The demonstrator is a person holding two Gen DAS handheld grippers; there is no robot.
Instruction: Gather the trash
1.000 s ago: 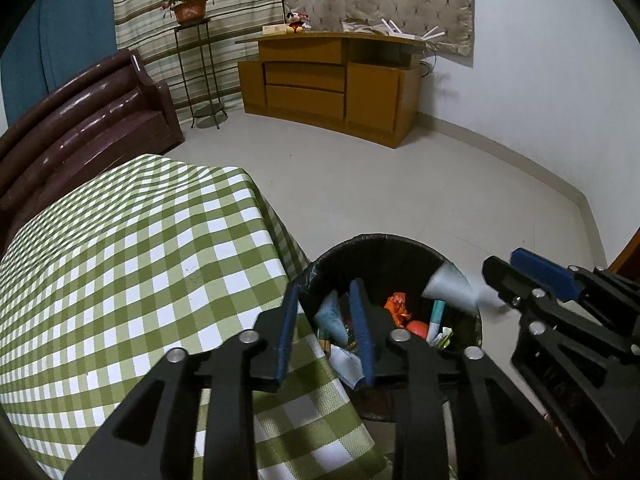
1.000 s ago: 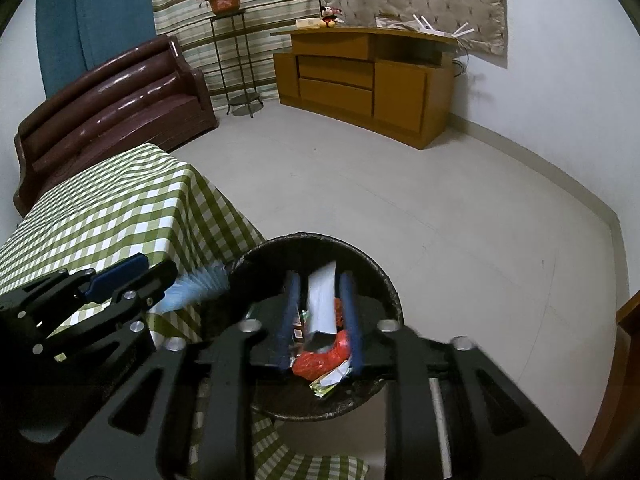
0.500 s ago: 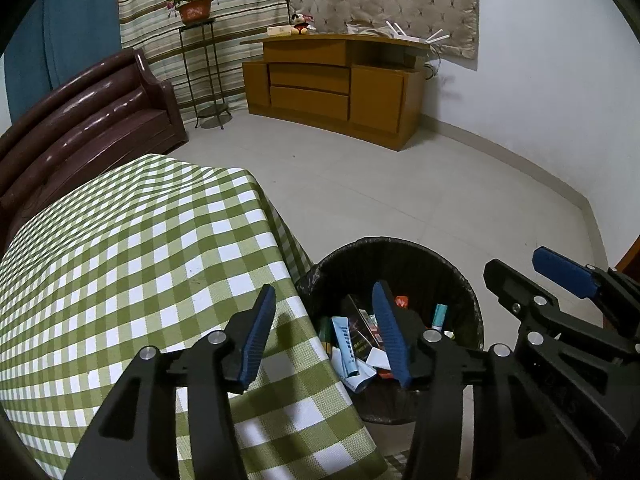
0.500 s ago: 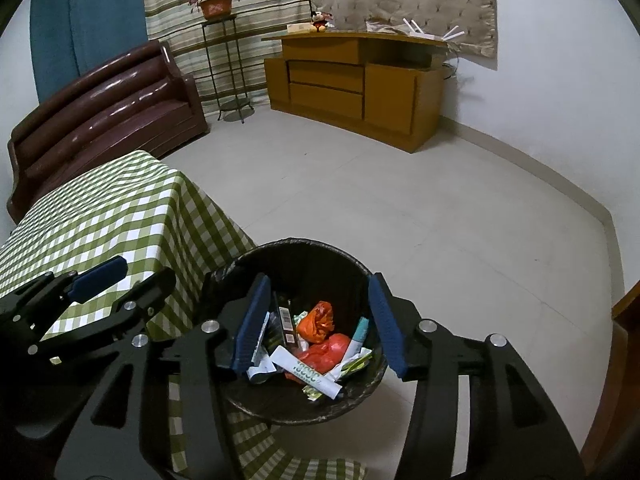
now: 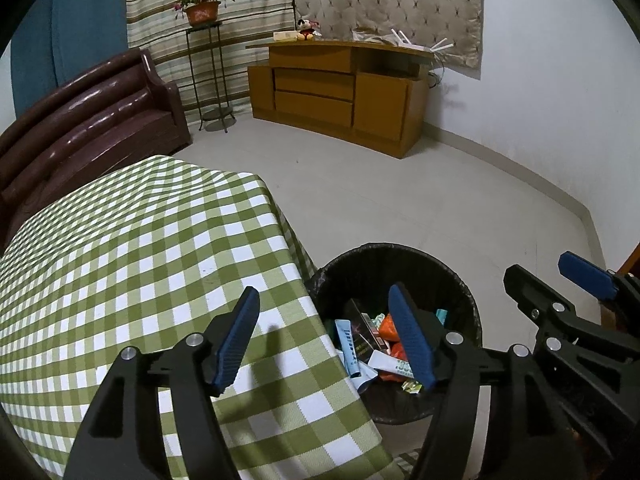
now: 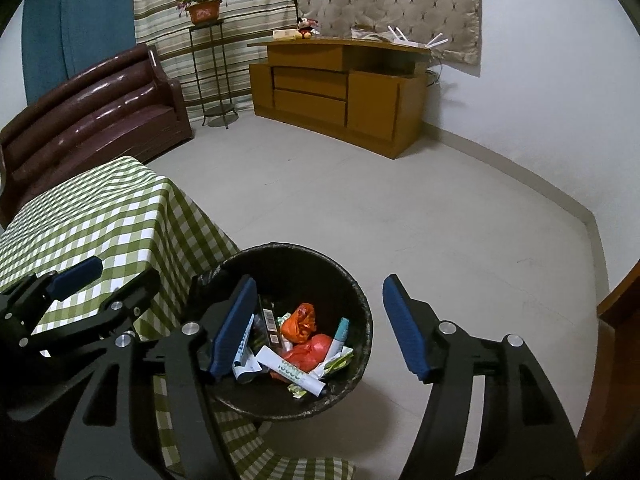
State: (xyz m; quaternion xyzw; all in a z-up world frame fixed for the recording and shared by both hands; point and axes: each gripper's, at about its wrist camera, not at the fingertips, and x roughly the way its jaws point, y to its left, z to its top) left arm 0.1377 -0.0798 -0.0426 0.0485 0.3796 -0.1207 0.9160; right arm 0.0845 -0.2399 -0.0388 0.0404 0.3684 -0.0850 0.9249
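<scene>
A black trash bin [image 5: 448, 268] [image 6: 352, 296] stands on the floor beside the table corner. It holds several pieces of trash: an orange wrapper [image 6: 300, 322], a white tube [image 6: 292, 370], a blue packet [image 5: 348, 342] and a dark box [image 5: 366, 326]. My left gripper [image 5: 326, 338] is open and empty, over the table corner and the bin's left rim. My right gripper [image 6: 320, 330] is open and empty above the bin. Each gripper shows at the edge of the other's view.
The table with the green checked cloth [image 5: 120, 264] is left of the bin. A brown sofa [image 5: 80, 120], a plant stand [image 5: 204, 72] and a wooden cabinet [image 5: 340, 92] stand at the far walls. Bare tiled floor [image 6: 400, 208] lies beyond the bin.
Both grippers opened and dropped their trash into the bin. Both have pulled back and up a little from the bin.
</scene>
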